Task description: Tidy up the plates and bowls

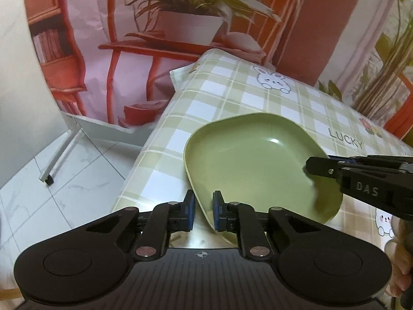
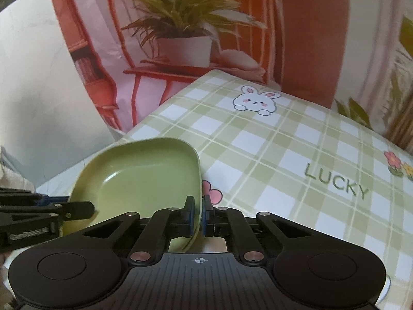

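Observation:
A single green square plate [image 1: 258,165] rests near the left edge of a table under a green checked cloth [image 1: 232,90]. My left gripper [image 1: 204,204] is shut on the plate's near-left rim, one blue pad inside and one outside. In the right wrist view the same plate [image 2: 144,175] sits at the lower left, and my right gripper [image 2: 199,205] is shut on its right rim. Each gripper shows in the other's view: the right gripper [image 1: 313,166] enters from the right, the left gripper [image 2: 85,208] from the left. No bowl is in view.
The cloth [image 2: 284,142] carries rabbit prints and the word LUCKY. A printed backdrop of a potted plant and orange chairs hangs behind the table. White tiled floor [image 1: 77,175] lies to the left, with a white stand's castor foot [image 1: 49,179]. A hand [image 1: 400,258] shows at lower right.

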`<action>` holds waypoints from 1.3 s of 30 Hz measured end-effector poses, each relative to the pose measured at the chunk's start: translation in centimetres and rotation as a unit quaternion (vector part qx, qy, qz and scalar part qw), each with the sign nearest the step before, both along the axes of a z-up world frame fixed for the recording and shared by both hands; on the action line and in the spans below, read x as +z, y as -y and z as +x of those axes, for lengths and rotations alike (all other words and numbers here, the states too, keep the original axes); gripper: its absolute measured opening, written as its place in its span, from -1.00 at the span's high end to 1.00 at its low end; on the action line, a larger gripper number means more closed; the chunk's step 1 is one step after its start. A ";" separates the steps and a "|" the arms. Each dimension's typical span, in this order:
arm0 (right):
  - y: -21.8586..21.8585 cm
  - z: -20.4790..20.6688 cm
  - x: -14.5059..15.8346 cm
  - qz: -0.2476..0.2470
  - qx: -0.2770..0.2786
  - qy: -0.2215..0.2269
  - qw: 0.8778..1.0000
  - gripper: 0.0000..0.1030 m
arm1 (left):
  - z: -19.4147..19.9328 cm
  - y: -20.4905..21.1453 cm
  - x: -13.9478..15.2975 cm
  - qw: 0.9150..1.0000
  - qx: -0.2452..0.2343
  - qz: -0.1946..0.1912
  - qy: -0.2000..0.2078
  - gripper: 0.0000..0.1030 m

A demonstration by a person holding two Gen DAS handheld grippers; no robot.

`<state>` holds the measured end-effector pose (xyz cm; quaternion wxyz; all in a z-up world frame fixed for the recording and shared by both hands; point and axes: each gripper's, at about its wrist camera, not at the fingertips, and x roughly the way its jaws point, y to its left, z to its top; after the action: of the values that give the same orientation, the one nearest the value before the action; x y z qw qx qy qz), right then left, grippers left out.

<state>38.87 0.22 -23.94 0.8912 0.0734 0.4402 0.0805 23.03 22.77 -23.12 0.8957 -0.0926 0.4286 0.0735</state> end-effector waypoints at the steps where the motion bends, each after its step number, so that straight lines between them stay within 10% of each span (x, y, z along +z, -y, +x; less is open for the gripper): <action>1: 0.2 -0.4 0.3 0.002 -0.005 0.003 1.000 0.90 | 0.0 0.4 0.3 1.000 -0.004 0.003 0.001 0.70; 39: 14.1 -17.1 7.6 0.033 -0.154 0.070 0.985 0.87 | -4.0 16.5 6.9 0.990 -0.123 0.019 0.064 0.70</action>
<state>21.77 -13.84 -16.37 0.9185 0.1640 0.3578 -0.0378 19.01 6.27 -16.17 0.9254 -0.0265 0.3766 -0.0347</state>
